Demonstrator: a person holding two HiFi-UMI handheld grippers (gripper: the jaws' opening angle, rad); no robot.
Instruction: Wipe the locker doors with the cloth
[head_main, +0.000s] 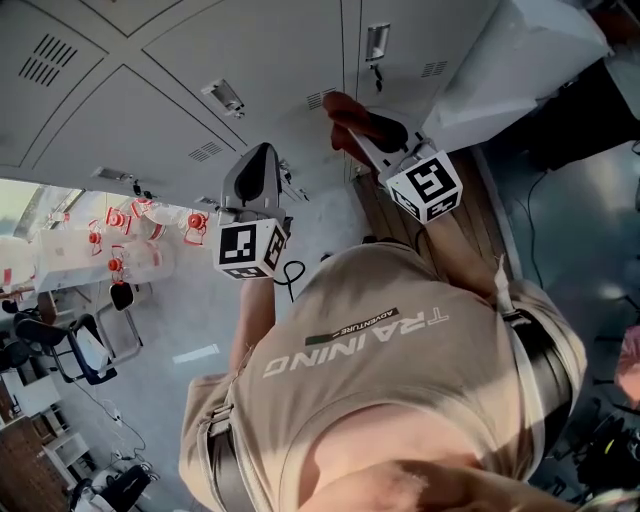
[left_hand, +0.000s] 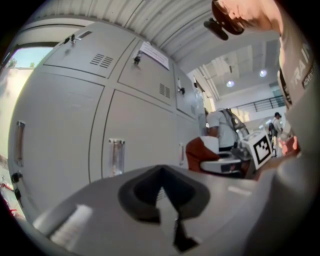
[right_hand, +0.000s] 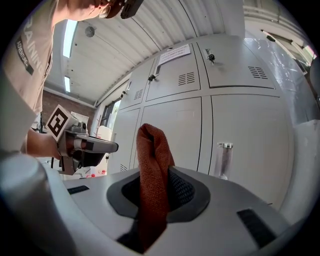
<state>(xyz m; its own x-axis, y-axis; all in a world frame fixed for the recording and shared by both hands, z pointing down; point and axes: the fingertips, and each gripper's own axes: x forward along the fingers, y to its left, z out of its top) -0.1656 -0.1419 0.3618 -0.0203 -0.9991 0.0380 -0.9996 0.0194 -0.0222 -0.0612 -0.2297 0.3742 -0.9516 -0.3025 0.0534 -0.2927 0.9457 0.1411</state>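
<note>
A rust-red cloth (right_hand: 152, 165) stands bunched between the jaws of my right gripper (right_hand: 160, 186), which is shut on it. In the head view that cloth (head_main: 350, 116) sits at the tip of the right gripper (head_main: 378, 138), close to the grey locker doors (head_main: 150, 110). From the left gripper view the cloth (left_hand: 197, 152) shows off to the right. My left gripper (left_hand: 162, 196) is shut with nothing in it and points at a locker door (left_hand: 140, 135) a short way off. It (head_main: 258, 178) hangs left of the right one.
Clear pull handles (left_hand: 116, 156) (right_hand: 225, 159) and keyed locks stick out from the doors. A paper label (right_hand: 175, 52) is on an upper door. A plastic-wrapped object (head_main: 510, 60) stands right of the lockers. Red-capped bottles (head_main: 130, 225) and an office chair (head_main: 75, 350) lie left.
</note>
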